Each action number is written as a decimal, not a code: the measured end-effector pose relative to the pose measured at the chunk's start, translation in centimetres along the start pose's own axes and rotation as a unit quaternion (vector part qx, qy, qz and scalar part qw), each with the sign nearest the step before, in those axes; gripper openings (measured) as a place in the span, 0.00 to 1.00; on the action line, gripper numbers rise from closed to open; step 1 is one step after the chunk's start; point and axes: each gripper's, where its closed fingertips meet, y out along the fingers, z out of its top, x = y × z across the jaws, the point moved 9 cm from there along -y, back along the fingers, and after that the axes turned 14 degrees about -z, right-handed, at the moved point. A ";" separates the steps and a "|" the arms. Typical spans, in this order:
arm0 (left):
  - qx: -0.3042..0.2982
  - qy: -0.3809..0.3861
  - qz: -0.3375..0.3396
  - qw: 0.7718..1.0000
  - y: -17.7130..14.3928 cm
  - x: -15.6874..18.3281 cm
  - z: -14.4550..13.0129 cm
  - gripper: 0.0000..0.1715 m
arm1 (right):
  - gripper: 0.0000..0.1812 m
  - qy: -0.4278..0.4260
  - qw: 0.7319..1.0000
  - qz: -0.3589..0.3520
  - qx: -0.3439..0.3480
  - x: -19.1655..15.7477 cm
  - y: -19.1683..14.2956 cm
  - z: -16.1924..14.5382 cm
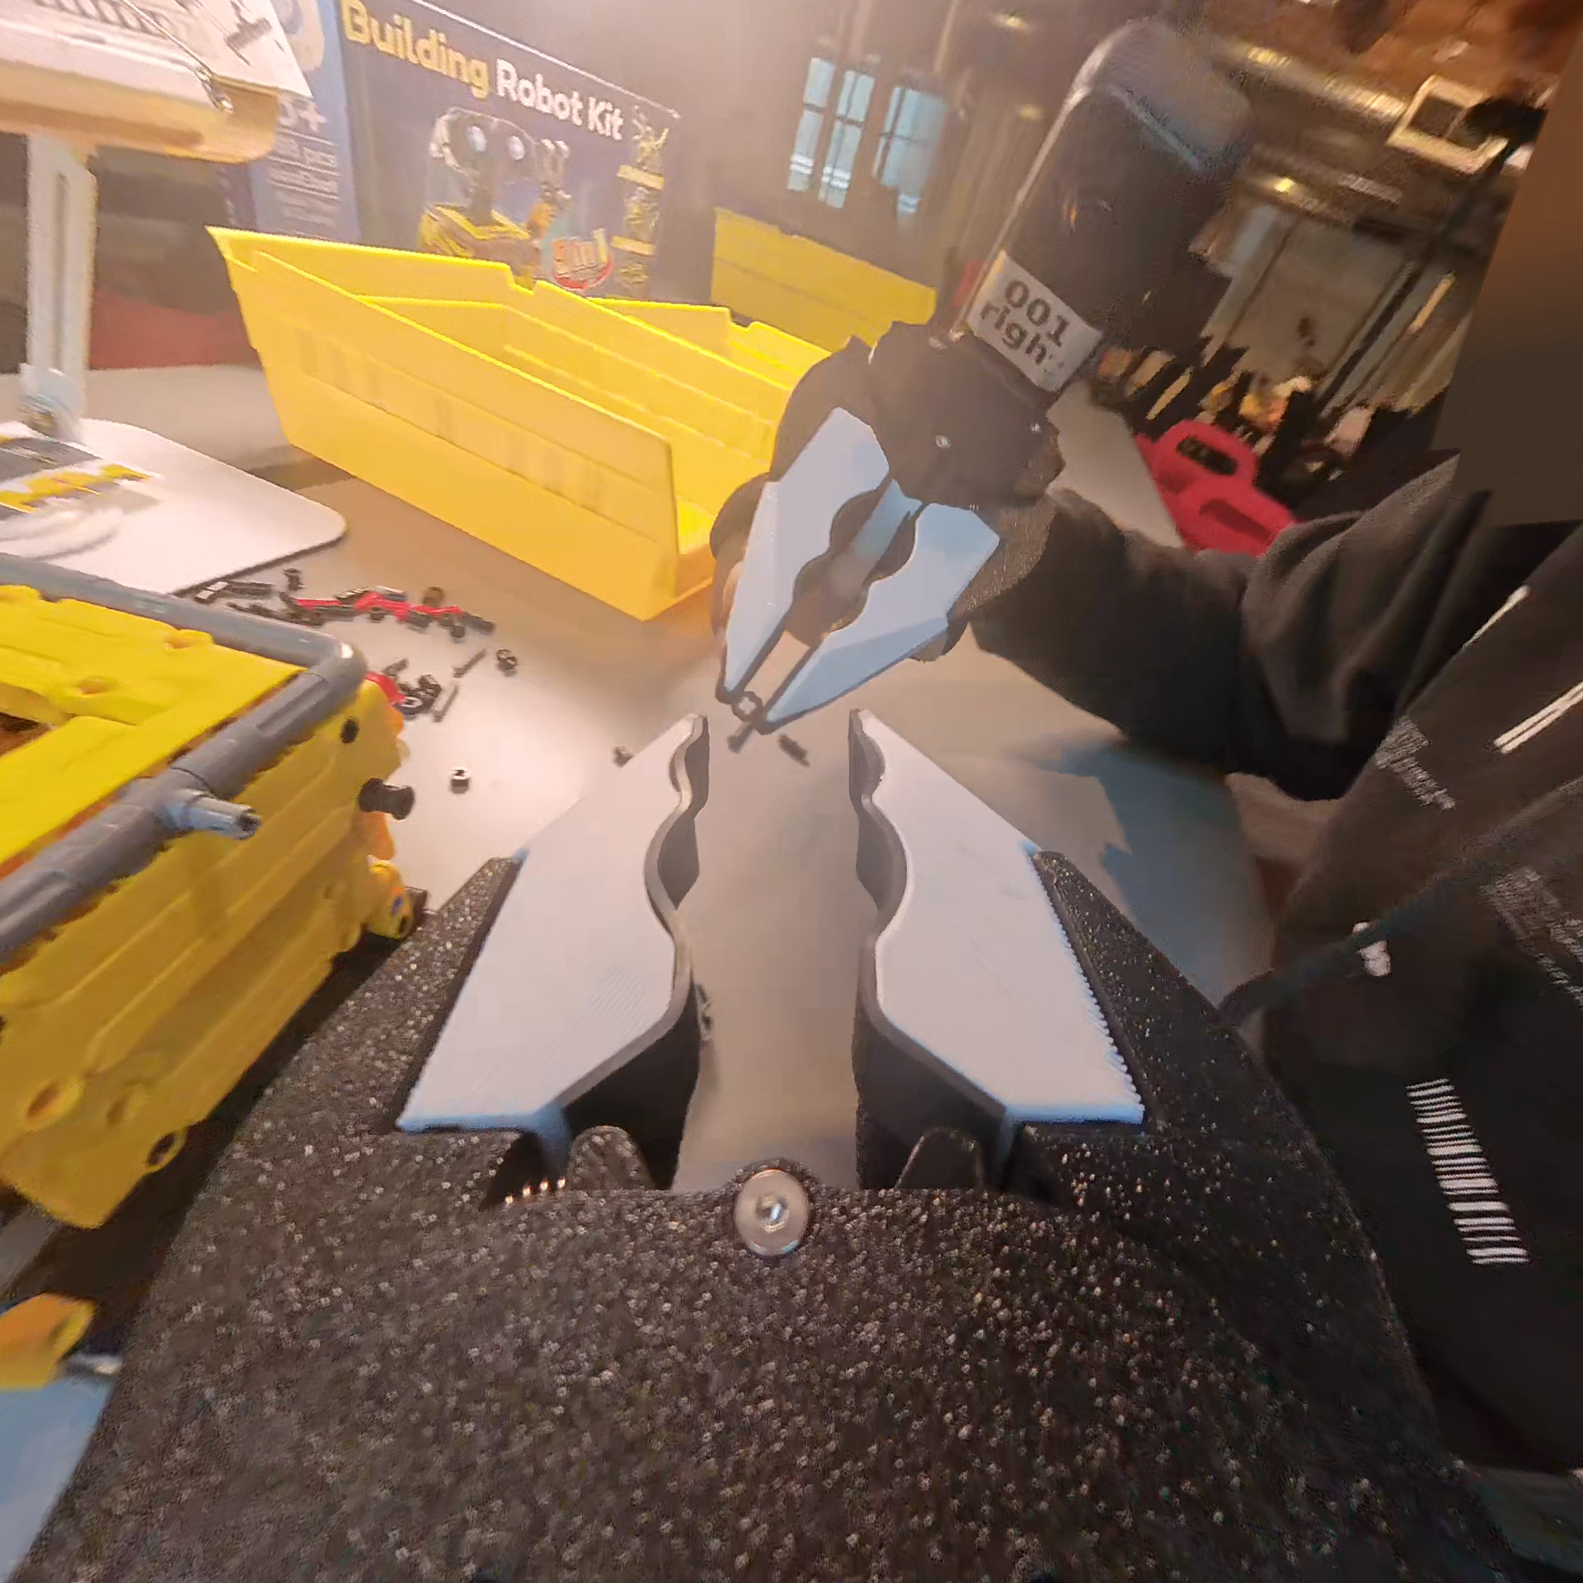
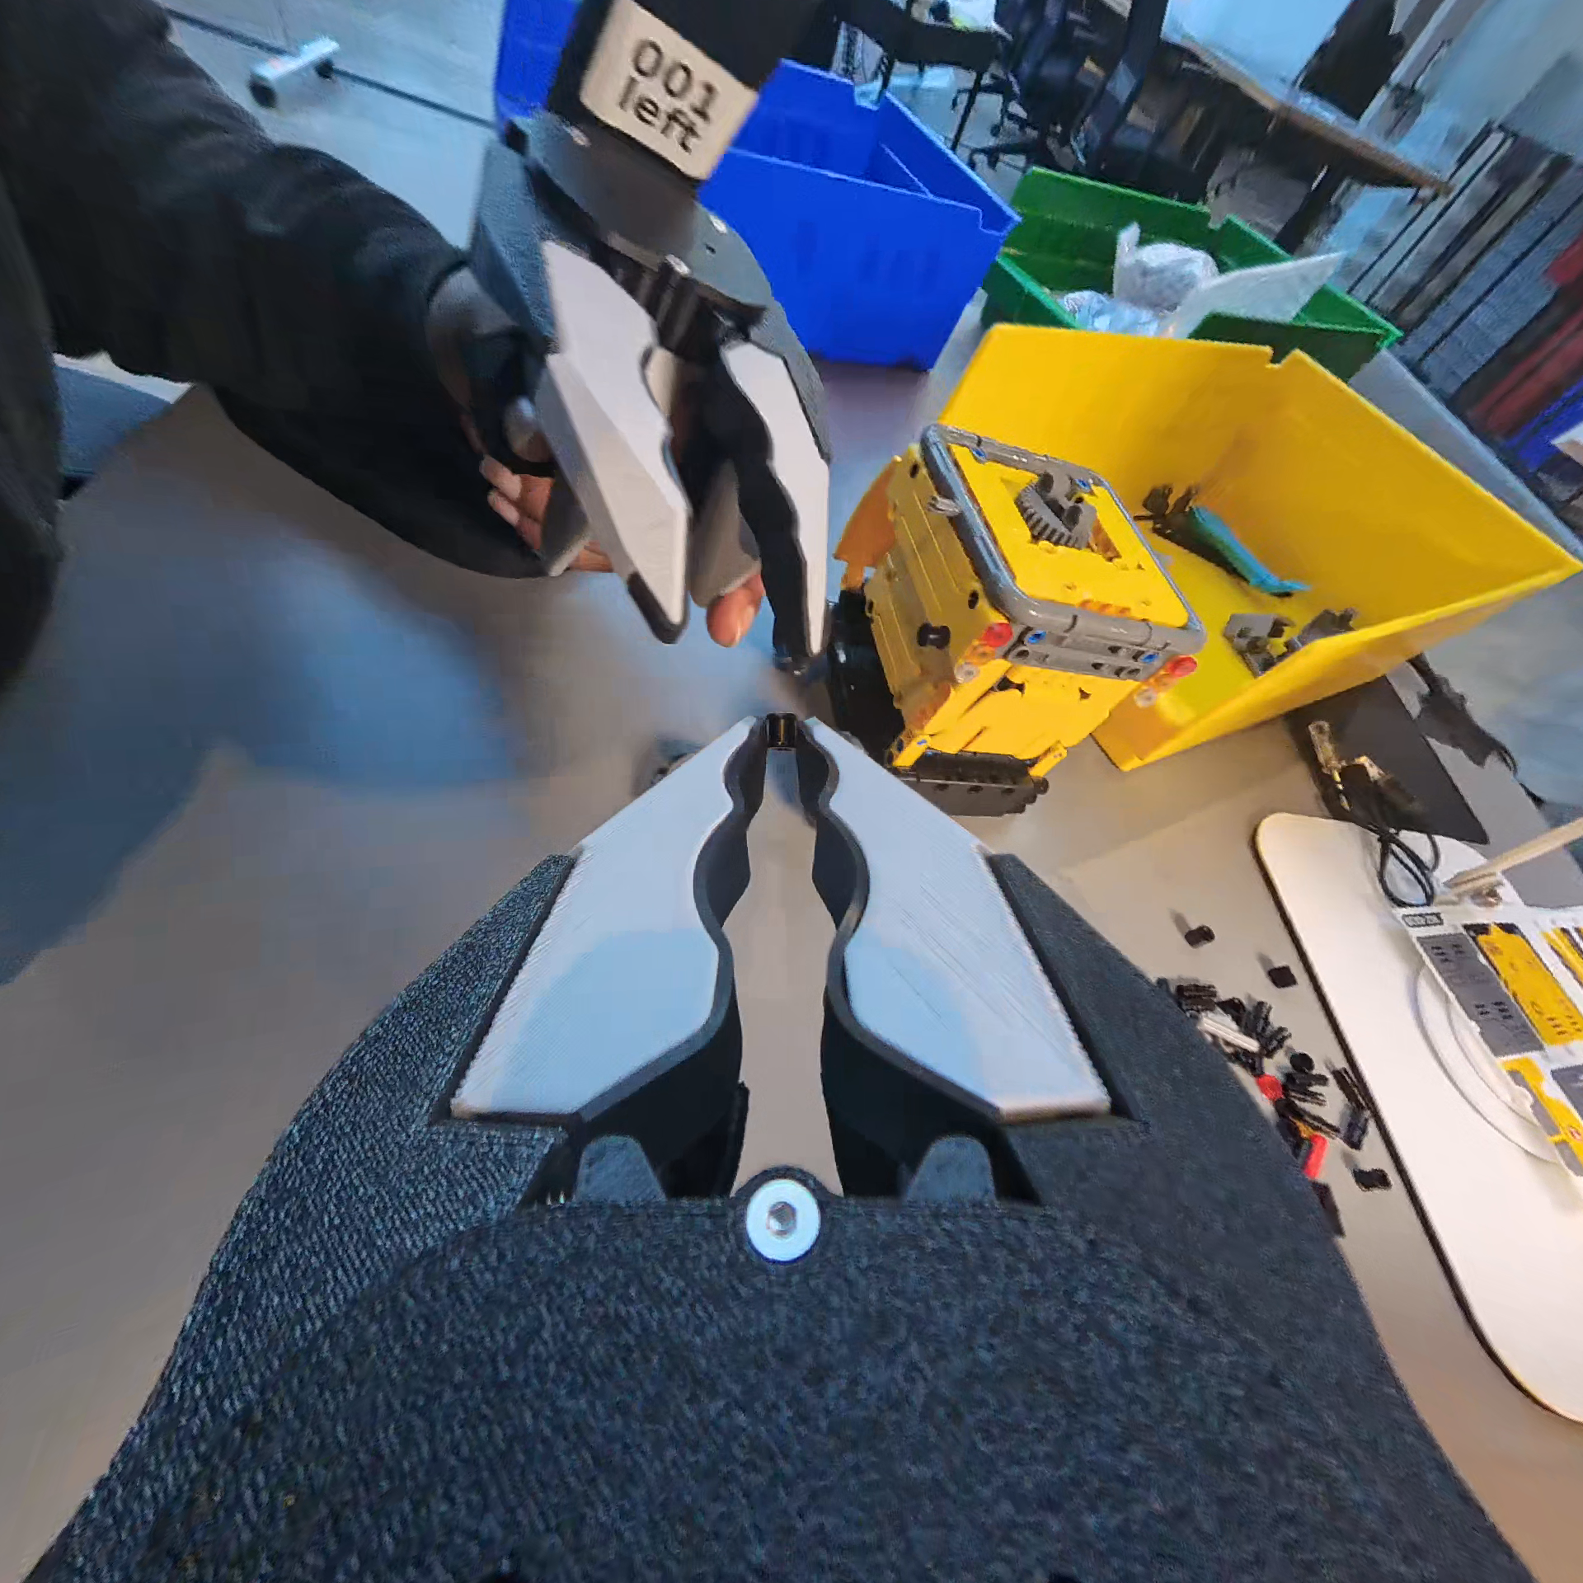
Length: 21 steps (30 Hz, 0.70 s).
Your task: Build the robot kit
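Standing at the left of the grey table (image 1: 548, 754), the yellow block model (image 1: 171, 899) serves as the landmark: a boxy build with a grey bar frame round its top and a grey gear set into it, as the right wrist view shows. Just right of the model hangs the left gripper (image 1: 778, 728), its two pale fingers spread well apart with nothing between them, tips low over the tabletop. A few loose black pegs (image 1: 792, 747) lie on the table just past those tips, further from the model than the left gripper itself. Right of the model again, and facing the left gripper tip to tip, is the right gripper (image 2: 779, 735), held in a hand in a dark glove (image 1: 1002, 531); its fingers are closed on a small black connector piece (image 2: 779, 730), pinched at the very tips just above the table. Behind the model a scatter of black and red small parts (image 1: 368, 600) lies on the table, and beyond them stands a yellow bin (image 1: 480, 411). Further behind the model a printed kit box (image 1: 514, 154) stands upright. In the right wrist view, a blue bin (image 2: 857, 231) and a green bin (image 2: 1114, 223) sit beyond the model.
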 end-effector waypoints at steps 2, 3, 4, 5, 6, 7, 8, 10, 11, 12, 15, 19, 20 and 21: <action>0.014 -0.029 -0.023 0.999 0.1 -0.1 -0.1 0.15 | 0.04 -0.002 1.000 -0.004 0.010 -0.6 -0.4 0.4; 0.015 -0.040 -0.030 0.999 0.2 -0.1 -0.2 0.14 | 0.04 -0.005 1.000 -0.006 0.016 -0.8 -0.5 0.6; 0.013 -0.047 -0.035 0.998 0.3 -0.2 -0.3 0.14 | 0.04 -0.008 1.000 -0.011 0.021 -1.0 -0.6 0.8; 0.011 -0.049 -0.037 0.998 0.3 -0.2 -0.4 0.14 | 0.04 -0.011 0.999 -0.016 0.026 -1.0 -0.8 1.0; 0.010 -0.048 -0.038 0.998 0.4 -0.2 -0.4 0.13 | 0.04 -0.014 0.999 -0.018 0.029 -1.1 -0.9 1.1; 0.009 -0.049 -0.039 0.998 0.4 -0.2 -0.4 0.12 | 0.04 -0.016 0.999 -0.021 0.034 -1.1 -1.0 1.3; 0.007 -0.050 -0.040 0.998 0.4 -0.2 -0.5 0.11 | 0.04 -0.018 0.999 -0.025 0.040 -1.1 -1.1 1.4; 0.004 -0.054 -0.043 0.998 0.5 -0.2 -0.5 0.09 | 0.04 -0.026 0.998 -0.027 0.042 -1.3 -1.2 1.5; 0.003 -0.055 -0.046 0.997 0.5 -0.2 -0.6 0.08 | 0.04 -0.031 0.998 -0.030 0.044 -1.4 -1.2 1.6; 0.001 -0.056 -0.049 0.997 0.6 -0.2 -0.6 0.07 | 0.04 -0.034 0.998 -0.029 0.045 -1.5 -1.2 1.6; -0.004 -0.054 -0.051 0.997 0.7 -0.2 -0.7 0.04 | 0.04 -0.040 0.997 -0.035 0.053 -1.7 -1.3 1.9; -0.003 -0.053 -0.054 0.997 0.7 -0.1 -0.7 0.01 | 0.04 -0.046 0.997 -0.045 0.051 -1.8 -1.4 1.8; 0.000 -0.055 -0.056 0.997 0.7 -0.1 -0.6 0.01 | 0.04 -0.045 0.997 -0.048 0.049 -1.7 -1.5 1.7; 0.004 -0.058 -0.056 0.997 0.6 -0.2 -0.6 0.01 | 0.04 -0.045 0.996 -0.053 0.050 -1.7 -1.6 1.7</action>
